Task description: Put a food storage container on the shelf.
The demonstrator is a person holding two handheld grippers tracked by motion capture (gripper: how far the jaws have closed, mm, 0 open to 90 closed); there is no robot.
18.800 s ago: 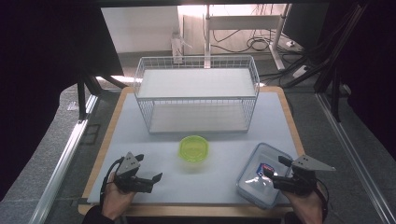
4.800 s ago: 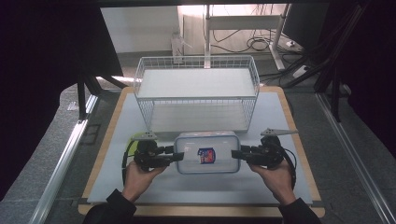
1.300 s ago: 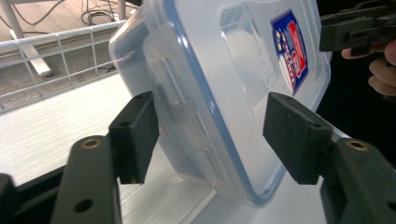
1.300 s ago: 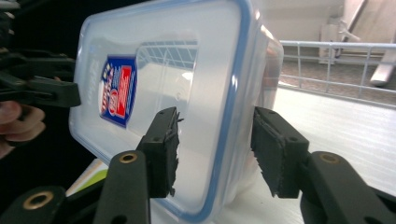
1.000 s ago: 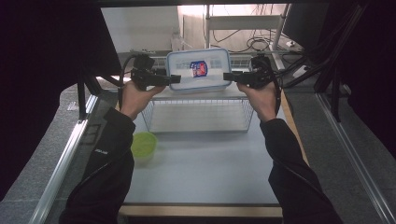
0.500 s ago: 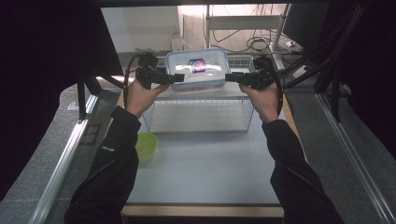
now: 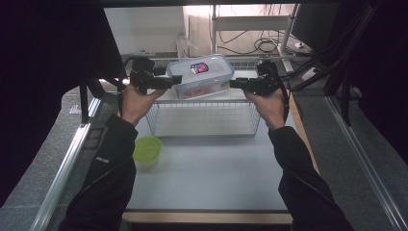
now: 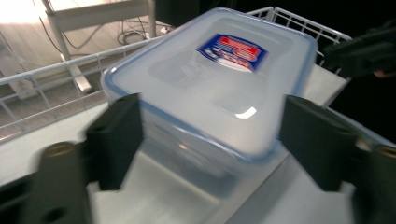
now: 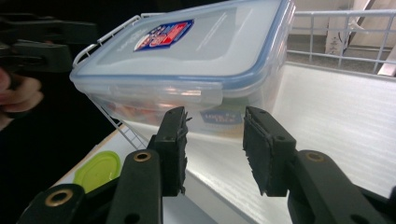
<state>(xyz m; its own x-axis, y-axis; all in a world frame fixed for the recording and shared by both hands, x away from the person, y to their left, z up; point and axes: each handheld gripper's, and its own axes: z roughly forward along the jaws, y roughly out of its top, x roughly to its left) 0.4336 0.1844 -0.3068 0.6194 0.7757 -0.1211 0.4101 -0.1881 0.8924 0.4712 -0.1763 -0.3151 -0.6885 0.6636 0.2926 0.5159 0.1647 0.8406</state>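
Resting on the wire rack [image 7: 202, 118], the rigid, smooth-sided box [image 7: 200, 76] wants end grips; both grippers [image 8: 205, 140] [image 9: 212, 144] are open, released.

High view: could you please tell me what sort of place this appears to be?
Probably a lab recording station: a bordered white table holding a wire rack, loose cables beyond it, and dark curtains around.

High view: looks forward and down from above the person's side of the table [image 7: 207, 178].
Left gripper view: sits close behind its own jaws, facing the clear lidded container [image 8: 210, 79] on the wire rack [image 8: 56, 74].
Right gripper view: close and low, facing the same container [image 9: 187, 60] from its opposite end.
Shared: container [image 7: 199, 74] and rack [image 7: 204, 115].
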